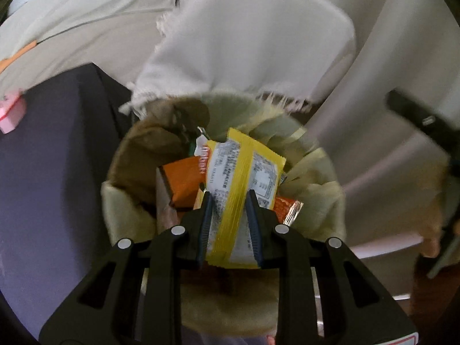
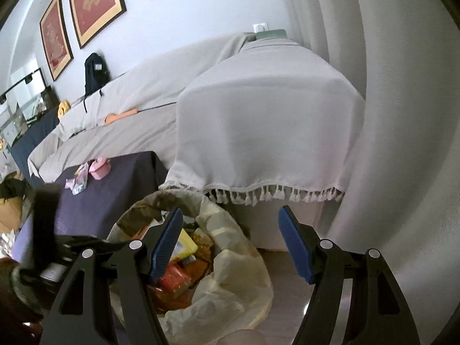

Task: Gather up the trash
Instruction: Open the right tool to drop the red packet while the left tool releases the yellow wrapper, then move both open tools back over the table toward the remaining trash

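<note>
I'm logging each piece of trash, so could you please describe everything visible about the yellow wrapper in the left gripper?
The yellow wrapper is a flat, glossy foil-like packet with a yellow seam strip down its white, printed back. The left hand-held gripper is shut on its lower half, holding it lengthwise above the open lined bin, over orange wrappers already inside.

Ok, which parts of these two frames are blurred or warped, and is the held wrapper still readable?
Left wrist view: the yellow wrapper in the left gripper is fairly sharp, though its print is too small to read; the sofa throw above is motion-smeared. Right wrist view: sharper overall, fisheye bends the curtain and picture frames; the left edge blurs.
</note>
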### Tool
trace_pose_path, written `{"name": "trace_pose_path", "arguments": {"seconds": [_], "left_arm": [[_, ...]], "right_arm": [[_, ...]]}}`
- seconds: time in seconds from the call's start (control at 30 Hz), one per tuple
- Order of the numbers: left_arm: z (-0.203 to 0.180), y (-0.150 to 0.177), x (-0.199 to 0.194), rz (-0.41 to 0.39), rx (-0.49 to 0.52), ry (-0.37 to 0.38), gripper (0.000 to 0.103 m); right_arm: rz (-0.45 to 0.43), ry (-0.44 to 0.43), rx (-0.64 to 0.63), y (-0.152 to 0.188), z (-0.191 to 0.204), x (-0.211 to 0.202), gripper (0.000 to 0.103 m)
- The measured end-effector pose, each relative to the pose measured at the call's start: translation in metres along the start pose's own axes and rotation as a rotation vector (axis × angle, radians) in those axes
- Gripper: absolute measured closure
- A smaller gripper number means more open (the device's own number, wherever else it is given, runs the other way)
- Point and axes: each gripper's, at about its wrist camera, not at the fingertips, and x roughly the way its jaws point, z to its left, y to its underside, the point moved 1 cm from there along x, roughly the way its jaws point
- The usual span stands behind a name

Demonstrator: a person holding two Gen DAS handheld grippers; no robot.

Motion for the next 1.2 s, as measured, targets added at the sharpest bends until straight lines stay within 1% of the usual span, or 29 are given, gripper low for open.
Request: {"name": "trace_pose_path", "arguments": {"seconds": [0.07, 0.13, 0.17, 0.23, 0.27, 0.33, 0.4, 0.5, 0.6, 0.67, 0.77, 0.87, 1.07, 1.17, 1.2], "left_arm": [[-0.002, -0.003, 0.013, 0.015, 0.007, -0.009, 0.074], [-0.001, -0.004, 0.019, 0.02, 0.006, 0.002, 0.067], [-0.002, -0.004, 0.019, 0.016, 0.005, 0.007, 0.065], [-0.004, -0.001, 0.013, -0.005, 0.002, 0.027, 0.058], [-0.003, 0.0, 0.009, -0.01, -0.002, 0.035, 0.057], [0.0, 0.002, -0.003, -0.025, -0.013, 0.053, 0.053], [0.001, 0.006, -0.02, -0.058, -0.018, 0.066, 0.049], [0.004, 0.013, -0.048, -0.113, -0.006, 0.069, 0.046], [0.015, 0.019, -0.073, -0.161, -0.019, 0.06, 0.046], [0.025, 0.022, -0.089, -0.193, -0.041, 0.042, 0.046], [0.051, 0.03, -0.116, -0.252, -0.091, -0.013, 0.046], [0.084, 0.041, -0.144, -0.305, -0.154, -0.095, 0.044], [0.147, 0.066, -0.186, -0.357, -0.289, -0.186, 0.043], [0.171, 0.077, -0.197, -0.359, -0.335, -0.242, 0.042], [0.183, 0.082, -0.204, -0.356, -0.353, -0.275, 0.042]], "right_arm": [[-0.001, -0.002, 0.01, -0.001, -0.002, 0.003, 0.038], [0.001, -0.002, 0.019, 0.0, -0.002, 0.007, 0.038], [0.002, -0.004, 0.021, 0.0, -0.003, 0.007, 0.038], [0.0, -0.004, 0.018, -0.001, -0.001, 0.008, 0.038], [-0.002, -0.004, 0.017, 0.0, -0.001, 0.008, 0.038], [-0.008, -0.01, 0.016, -0.001, 0.001, 0.008, 0.037], [-0.014, -0.022, 0.016, -0.002, 0.005, 0.007, 0.037], [-0.026, -0.031, 0.005, -0.006, 0.016, 0.004, 0.037], [-0.029, -0.047, -0.011, -0.009, 0.029, 0.003, 0.037], [-0.036, -0.057, -0.033, -0.011, 0.041, 0.001, 0.037], [-0.036, -0.088, -0.061, -0.014, 0.058, 0.001, 0.037], [-0.025, -0.126, -0.078, -0.016, 0.078, 0.004, 0.037], [0.023, -0.189, -0.157, -0.014, 0.143, 0.02, 0.037], [0.047, -0.181, -0.213, -0.011, 0.178, 0.034, 0.037], [0.057, -0.178, -0.225, -0.01, 0.187, 0.039, 0.037]]}}
